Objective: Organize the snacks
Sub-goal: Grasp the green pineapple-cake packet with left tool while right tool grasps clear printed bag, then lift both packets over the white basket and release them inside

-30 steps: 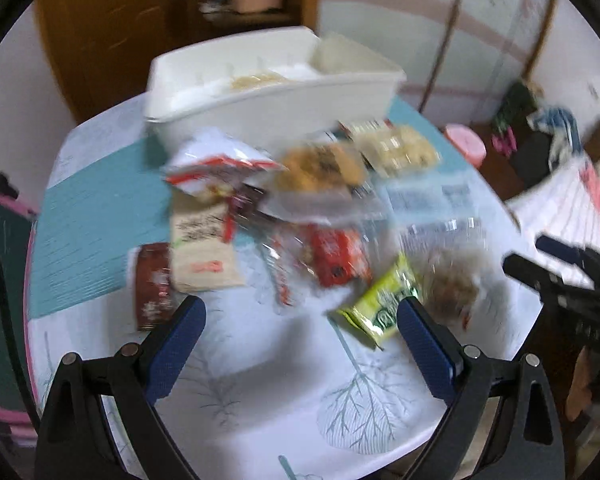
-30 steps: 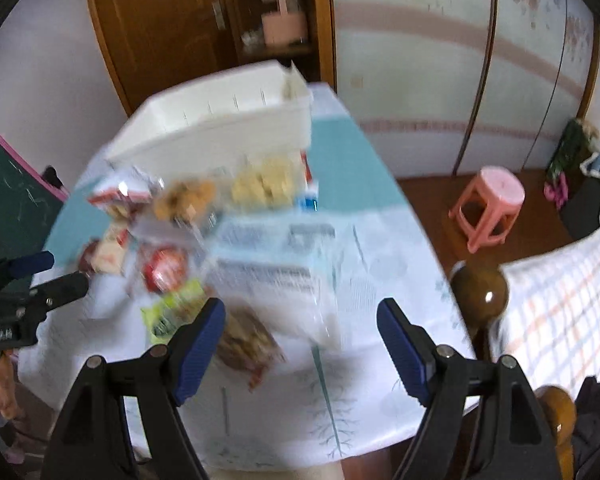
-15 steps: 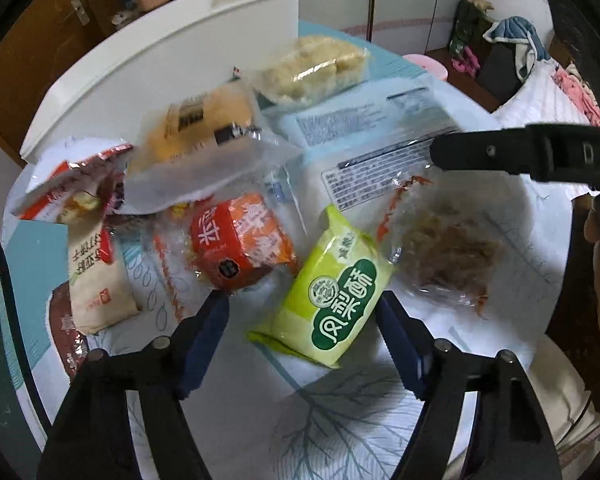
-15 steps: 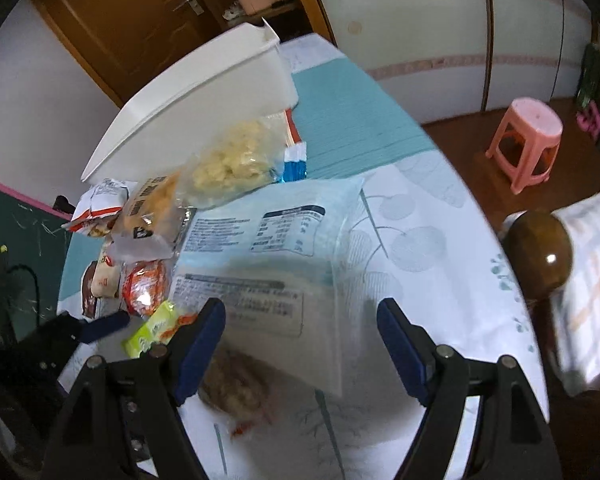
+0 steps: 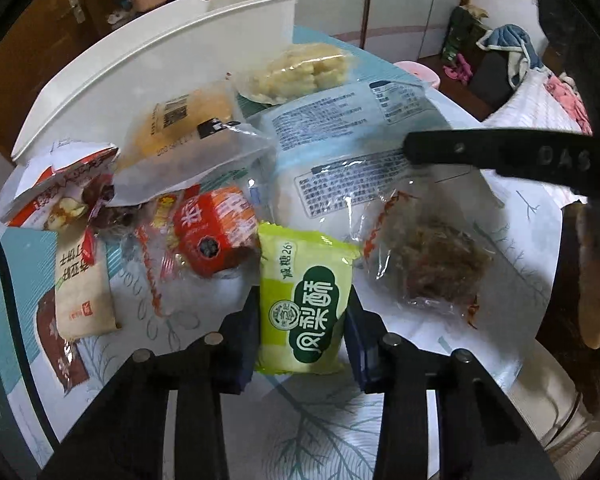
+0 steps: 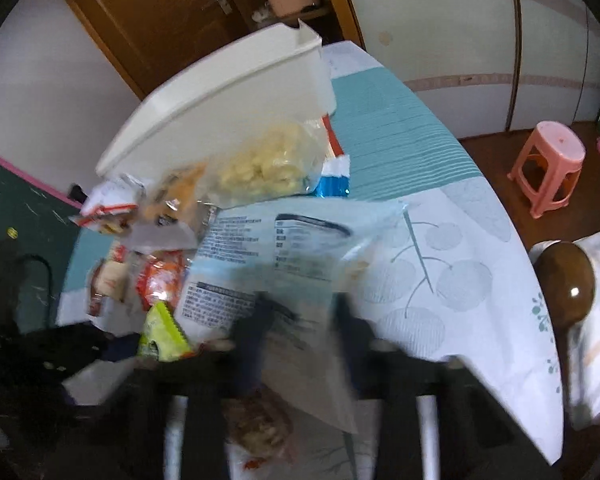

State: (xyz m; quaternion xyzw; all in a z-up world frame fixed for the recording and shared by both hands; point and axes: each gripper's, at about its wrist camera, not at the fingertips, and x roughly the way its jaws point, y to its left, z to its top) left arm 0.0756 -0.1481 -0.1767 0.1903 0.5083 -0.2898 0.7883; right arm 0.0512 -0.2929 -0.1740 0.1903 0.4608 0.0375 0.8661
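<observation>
Beyond my fingers stands the white bin [image 5: 152,64]. My right gripper [image 6: 300,320] has just closed on the pale blue bag [image 6: 284,256], corner pinched. My left gripper [image 5: 302,320] has just closed on the green pastry packet [image 5: 304,300]. I'd lift both straight, slowly, clearing neighbouring snacks.

Both grippers lower, left gripper [image 5: 302,316] now closed around green packet [image 5: 305,300].

A home: wooden door [image 6: 148,12], pink stool [image 6: 548,164], bedding [image 5: 540,100].
</observation>
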